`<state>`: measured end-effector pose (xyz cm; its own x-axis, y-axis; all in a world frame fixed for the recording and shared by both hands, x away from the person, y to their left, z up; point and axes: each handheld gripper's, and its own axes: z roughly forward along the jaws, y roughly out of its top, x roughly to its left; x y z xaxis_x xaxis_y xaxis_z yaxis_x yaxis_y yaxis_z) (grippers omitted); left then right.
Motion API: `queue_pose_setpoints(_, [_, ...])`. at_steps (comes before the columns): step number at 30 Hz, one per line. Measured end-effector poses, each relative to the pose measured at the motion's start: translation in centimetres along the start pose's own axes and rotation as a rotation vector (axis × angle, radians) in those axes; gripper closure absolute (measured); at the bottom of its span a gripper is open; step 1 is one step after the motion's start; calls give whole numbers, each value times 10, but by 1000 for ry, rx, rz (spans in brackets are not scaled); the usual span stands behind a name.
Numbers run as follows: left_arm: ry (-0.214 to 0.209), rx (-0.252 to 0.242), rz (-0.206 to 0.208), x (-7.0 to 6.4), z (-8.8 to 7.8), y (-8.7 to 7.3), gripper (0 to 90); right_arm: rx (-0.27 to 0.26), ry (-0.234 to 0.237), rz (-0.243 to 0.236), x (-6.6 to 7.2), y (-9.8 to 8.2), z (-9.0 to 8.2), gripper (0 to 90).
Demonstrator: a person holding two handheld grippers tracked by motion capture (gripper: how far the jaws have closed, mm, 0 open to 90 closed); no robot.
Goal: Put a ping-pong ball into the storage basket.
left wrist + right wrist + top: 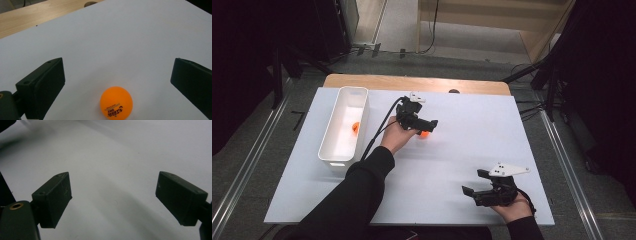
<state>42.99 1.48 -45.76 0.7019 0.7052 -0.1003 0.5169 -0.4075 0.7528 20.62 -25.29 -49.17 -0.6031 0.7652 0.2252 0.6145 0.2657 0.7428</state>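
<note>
Near the table's (302,190) front right corner the right gripper (473,194) rests, jaws spread, empty. Mid-table, the left gripper (117,82) straddles the orange ball (116,102), jaws wide: probably light, smooth, rolls easily; grip across its middle. At the far left stands the white bin (330,131).

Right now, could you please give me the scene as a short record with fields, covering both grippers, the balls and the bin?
left gripper: jaws open, either side of a ball, not touching it
orange ball: on the white sheet, between the left jaws, printed lettering showing
white bin: long, on the left part of the sheet
second orange ball: inside the bin
right gripper: jaws open, holding nothing, low over the sheet near its front right
white sheet: covers the wooden table
</note>
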Motion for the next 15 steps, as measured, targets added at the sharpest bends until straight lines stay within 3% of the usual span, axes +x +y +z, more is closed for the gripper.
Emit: queue_pose_setpoints(15, [7, -5, 5, -1, 3, -2, 0, -2, 2, -1, 0, 0, 0, 119])
